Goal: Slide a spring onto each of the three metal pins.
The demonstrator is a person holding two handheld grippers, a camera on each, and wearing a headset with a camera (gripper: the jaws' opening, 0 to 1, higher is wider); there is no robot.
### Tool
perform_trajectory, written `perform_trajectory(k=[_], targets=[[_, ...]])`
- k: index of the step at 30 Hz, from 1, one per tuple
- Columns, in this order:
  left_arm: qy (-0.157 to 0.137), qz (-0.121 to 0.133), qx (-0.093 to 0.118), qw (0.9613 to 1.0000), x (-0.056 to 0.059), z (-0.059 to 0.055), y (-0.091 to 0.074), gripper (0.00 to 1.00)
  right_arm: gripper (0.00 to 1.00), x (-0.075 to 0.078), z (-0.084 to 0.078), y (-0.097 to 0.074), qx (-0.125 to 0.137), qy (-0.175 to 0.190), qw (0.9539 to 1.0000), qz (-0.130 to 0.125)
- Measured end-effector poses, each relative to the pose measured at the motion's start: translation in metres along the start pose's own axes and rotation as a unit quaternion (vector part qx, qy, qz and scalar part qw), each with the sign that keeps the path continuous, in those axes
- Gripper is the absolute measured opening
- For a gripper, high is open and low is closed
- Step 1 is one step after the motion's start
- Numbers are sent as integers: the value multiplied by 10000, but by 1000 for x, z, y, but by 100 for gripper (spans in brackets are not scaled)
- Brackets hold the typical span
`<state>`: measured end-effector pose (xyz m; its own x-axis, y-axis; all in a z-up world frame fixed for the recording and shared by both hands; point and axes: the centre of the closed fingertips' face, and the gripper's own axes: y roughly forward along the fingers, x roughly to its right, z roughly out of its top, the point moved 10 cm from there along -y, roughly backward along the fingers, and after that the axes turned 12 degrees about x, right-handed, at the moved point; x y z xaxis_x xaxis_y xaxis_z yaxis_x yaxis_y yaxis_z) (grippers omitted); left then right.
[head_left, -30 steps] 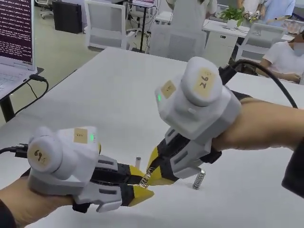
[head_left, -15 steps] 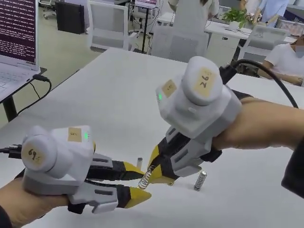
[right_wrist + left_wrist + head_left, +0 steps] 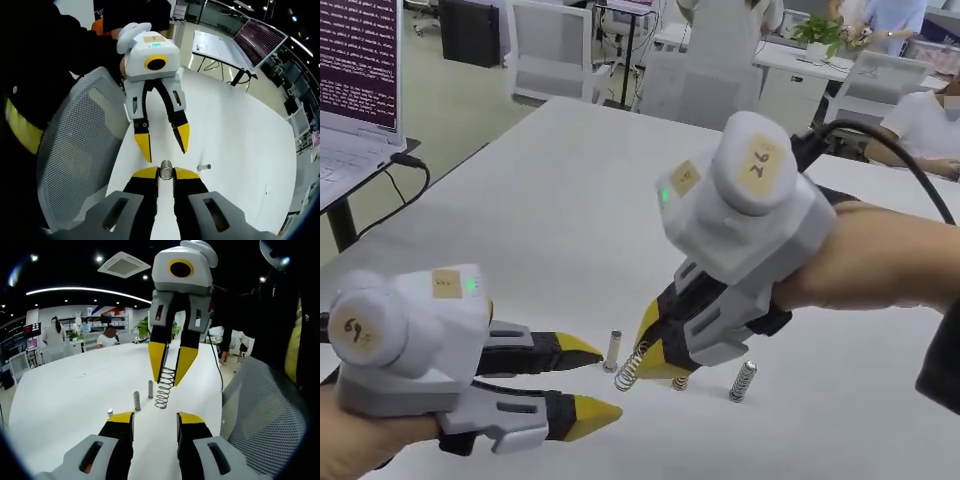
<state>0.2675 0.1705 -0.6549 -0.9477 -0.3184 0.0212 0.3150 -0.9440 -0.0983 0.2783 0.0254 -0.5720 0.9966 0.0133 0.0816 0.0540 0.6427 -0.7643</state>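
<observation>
Your left gripper [image 3: 609, 380] backs off wide; lower your right gripper's [image 3: 651, 360] pinched spring [image 3: 631, 367] onto the bare pin [image 3: 613, 350].

even, bright ceiling light — soft shadows; gripper views bend at edges, head view slightly soft.

- Right gripper [image 3: 655, 365]: white-grey housing, round cap marked "26", green light, yellow-tipped black jaws.
- Left gripper [image 3: 608, 380]: same build, cap marked "69".
- Black cable [image 3: 910, 170], upper right of the frame.
</observation>
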Motion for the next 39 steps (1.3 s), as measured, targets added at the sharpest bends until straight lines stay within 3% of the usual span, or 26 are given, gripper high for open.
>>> perform_trajectory(k=[22, 39], targets=[[-121, 505, 70, 9986, -2, -10, -24, 52, 8, 9, 3, -2, -102, 26, 9999, -46], [-152, 635, 31, 9979, -4, -20, -29, 60, 8, 28, 2, -8, -211, 65, 9996, -175]])
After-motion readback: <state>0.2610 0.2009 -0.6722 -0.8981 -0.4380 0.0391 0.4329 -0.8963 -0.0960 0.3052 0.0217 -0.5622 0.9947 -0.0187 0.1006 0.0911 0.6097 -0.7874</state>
